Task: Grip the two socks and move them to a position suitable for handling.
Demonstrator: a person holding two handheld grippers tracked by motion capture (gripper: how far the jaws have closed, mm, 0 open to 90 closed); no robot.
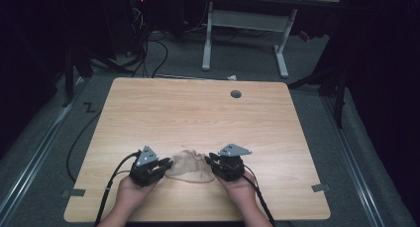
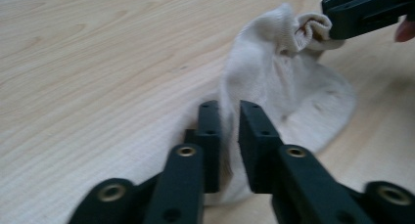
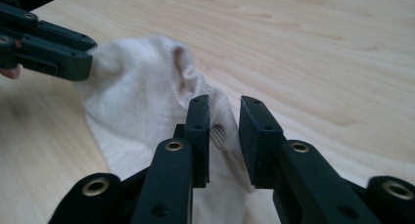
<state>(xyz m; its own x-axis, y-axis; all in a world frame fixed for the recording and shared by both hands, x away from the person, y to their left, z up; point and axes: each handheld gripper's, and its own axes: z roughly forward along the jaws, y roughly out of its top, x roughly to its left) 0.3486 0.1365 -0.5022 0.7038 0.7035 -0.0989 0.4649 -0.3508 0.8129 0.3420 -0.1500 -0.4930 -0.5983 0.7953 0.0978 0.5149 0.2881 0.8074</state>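
A beige sock (image 1: 190,165) lies crumpled near the front edge of the wooden table (image 1: 198,113), between my two grippers. My left gripper (image 1: 167,163) is at the sock's left end and my right gripper (image 1: 210,160) at its right end. In the left gripper view the sock (image 2: 284,77) rises in a fold between the parted jaws of my left gripper (image 2: 229,109), loose on one side. In the right gripper view a ridge of the sock (image 3: 142,101) stands in the gap of my right gripper (image 3: 225,104), with room beside it. Both stand open.
A round cable hole (image 1: 236,93) sits near the table's far edge. Bits of tape (image 1: 74,192) mark the front corners. Behind the table stand a white desk frame (image 1: 207,38) and cables on the floor (image 1: 148,53).
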